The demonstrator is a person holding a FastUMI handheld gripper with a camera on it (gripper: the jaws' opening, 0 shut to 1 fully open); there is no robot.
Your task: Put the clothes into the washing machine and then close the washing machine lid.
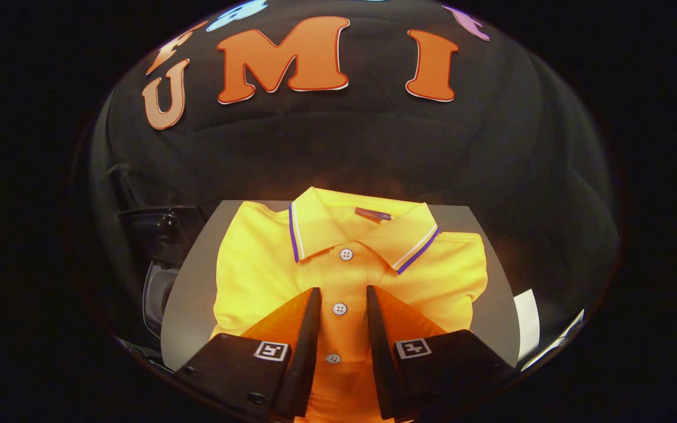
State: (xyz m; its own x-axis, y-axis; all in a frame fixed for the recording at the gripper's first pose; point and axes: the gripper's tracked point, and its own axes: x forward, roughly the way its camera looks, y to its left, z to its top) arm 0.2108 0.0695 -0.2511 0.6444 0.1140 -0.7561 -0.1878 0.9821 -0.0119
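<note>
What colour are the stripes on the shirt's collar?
Purple and white, along the collar edge of the folded yellow polo shirt, clearest in the gripper view; the gripper hovers open above it.

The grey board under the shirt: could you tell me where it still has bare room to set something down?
Bare grey board shows as one strip left of the shirt, another to its right. The middle is crowded: the shirt covers it, and the open tongs straddle its row of buttons.
</note>
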